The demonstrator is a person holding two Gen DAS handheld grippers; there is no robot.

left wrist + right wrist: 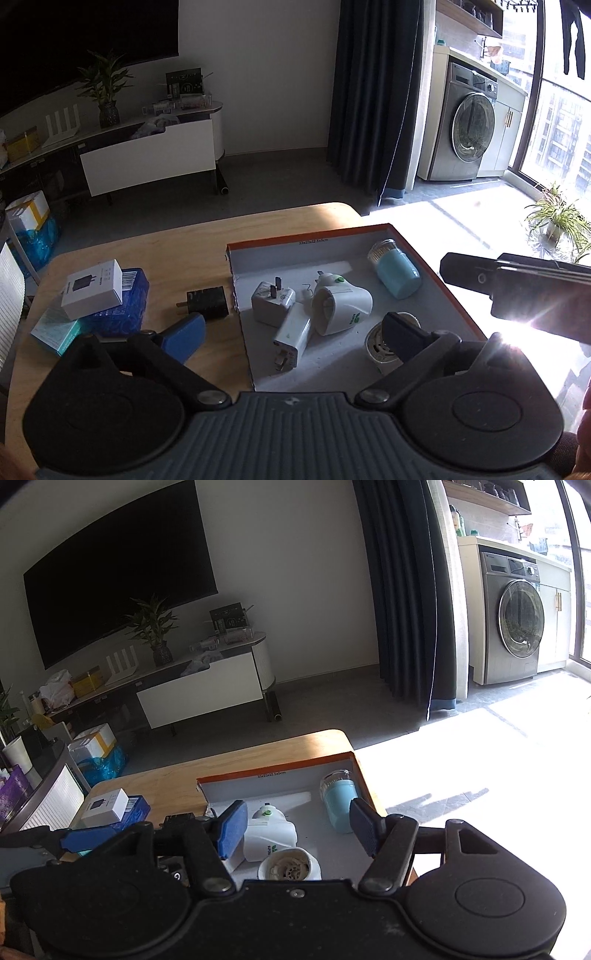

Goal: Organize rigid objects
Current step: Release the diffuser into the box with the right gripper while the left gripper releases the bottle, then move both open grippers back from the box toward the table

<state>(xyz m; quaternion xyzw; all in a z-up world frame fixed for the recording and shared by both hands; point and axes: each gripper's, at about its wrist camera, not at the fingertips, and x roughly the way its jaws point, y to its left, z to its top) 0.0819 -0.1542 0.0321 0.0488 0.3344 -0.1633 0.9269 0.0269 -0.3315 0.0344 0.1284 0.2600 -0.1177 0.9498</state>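
The left gripper (293, 338) has its jaws spread wide and empty, with a white charger (291, 341) lying between them in the orange-rimmed box (314, 232). At two o'clock lies a blue jar (397, 271). The right gripper (299, 829) is also parted, gripping nothing. A black adapter (207, 299) sits on the table (177, 240) at ten o'clock.

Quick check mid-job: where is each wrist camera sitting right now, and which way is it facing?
Left wrist: on the left gripper, above the table's near edge, facing the orange-rimmed box; its open fingers show, plus the right gripper.
Right wrist: on the right gripper, low over the box's near end, fingers open.
Shared: box, blue jar, black adapter, washing machine.
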